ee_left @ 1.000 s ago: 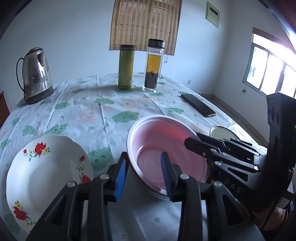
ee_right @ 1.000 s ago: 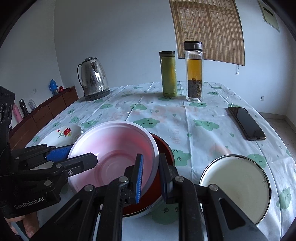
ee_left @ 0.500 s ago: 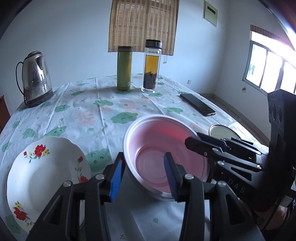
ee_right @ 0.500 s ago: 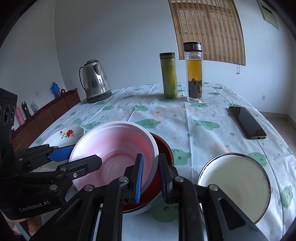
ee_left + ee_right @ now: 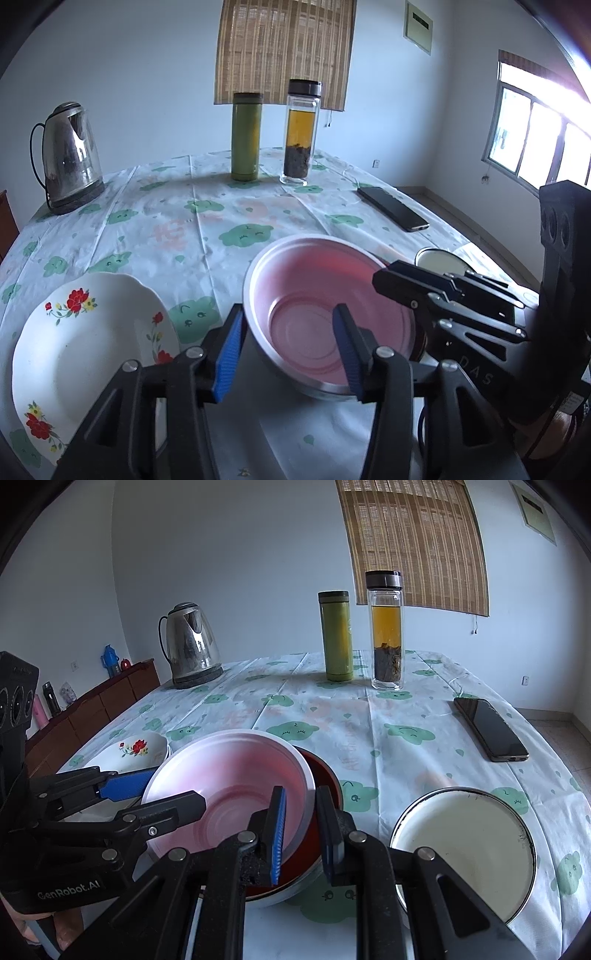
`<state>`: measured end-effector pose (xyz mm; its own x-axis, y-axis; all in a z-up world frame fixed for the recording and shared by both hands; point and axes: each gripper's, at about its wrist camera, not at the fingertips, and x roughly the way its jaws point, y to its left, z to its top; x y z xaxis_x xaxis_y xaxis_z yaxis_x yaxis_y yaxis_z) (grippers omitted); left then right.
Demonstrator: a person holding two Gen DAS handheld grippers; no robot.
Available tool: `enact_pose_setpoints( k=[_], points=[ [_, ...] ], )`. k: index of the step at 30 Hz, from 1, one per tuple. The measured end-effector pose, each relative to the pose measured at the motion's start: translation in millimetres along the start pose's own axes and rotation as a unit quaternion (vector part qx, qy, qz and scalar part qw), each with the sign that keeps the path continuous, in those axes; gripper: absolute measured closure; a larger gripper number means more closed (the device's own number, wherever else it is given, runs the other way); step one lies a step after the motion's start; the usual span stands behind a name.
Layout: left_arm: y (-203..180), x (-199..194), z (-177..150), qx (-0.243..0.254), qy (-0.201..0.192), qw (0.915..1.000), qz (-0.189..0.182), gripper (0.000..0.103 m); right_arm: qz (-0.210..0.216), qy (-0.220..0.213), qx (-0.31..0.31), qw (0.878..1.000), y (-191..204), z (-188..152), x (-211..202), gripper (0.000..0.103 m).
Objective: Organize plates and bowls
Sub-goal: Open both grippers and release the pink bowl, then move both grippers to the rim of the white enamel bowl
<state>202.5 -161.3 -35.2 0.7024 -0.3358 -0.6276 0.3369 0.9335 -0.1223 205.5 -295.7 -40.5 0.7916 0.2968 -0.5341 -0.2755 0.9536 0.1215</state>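
Left gripper [image 5: 288,349] straddles the near rim of the pink bowl [image 5: 328,310], jaws opening, pads clear of the rim: a release. Right gripper [image 5: 301,834] is clenched on the rims of the pink bowl and the red bowl [image 5: 325,775] under it. The pink bowl sits nested and tilted inside the red one, mid tabletop [image 5: 184,229].

Risks, as judgement:
- With the left side let go, the whole stack hangs on one pinch at the right; if that lets go early, the tilted pink bowl may slide or rock before seating.
- Left outer finger is just beside the floral plate [image 5: 85,343]; a sloppy retreat could nudge it toward the tabletop edge.
- The thin tablecloth could bunch if the stack gets dragged.

Materials:
- Pink bowl: smooth, matte pink inside, silvery metal outside, round with a flat base.
- Red bowl: glossy red inside, metal shell.
- Floral plate: white glazed, scalloped rim, red flowers.
- Cream enamel plate [image 5: 465,849]: dark thin rim, well apart at the right.
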Motion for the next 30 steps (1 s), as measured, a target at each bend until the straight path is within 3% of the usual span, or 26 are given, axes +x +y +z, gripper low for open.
enact_pose_setpoints(
  k=[5,7,9,22,28,30],
  points=[
    [-1.4,0.1,-0.4,0.002,0.0,1.0,0.008,0.044,-0.006,-0.013,0.003,1.0,-2.6,1.2,-5.8,0.084],
    [-1.6,-1.3,0.2,0.005,-0.006,0.9998,0.017,0.031,-0.007,-0.012,0.004,1.0,-3.4,1.2,-5.6,0.084],
    [-2.9,-2.2,0.2,0.014,-0.011,0.9994,0.03,0.027,-0.008,-0.012,0.003,1.0,-3.2,1.1,-5.7,0.084],
    [-3.8,-2.1,-0.1,0.012,-0.009,0.9998,0.008,0.025,-0.022,-0.035,0.004,0.999,-7.7,1.6,-15.8,0.084],
    [-13.7,2.9,-3.4,0.03,0.003,0.9995,-0.011,0.025,-0.047,-0.064,0.021,0.997,-21.6,2.7,-30.4,0.084],
    [-14.8,0.6,-3.3,0.03,-0.001,0.9992,-0.025,0.021,-0.062,-0.074,0.034,0.995,-30.5,3.3,-36.0,0.082]
  ],
)
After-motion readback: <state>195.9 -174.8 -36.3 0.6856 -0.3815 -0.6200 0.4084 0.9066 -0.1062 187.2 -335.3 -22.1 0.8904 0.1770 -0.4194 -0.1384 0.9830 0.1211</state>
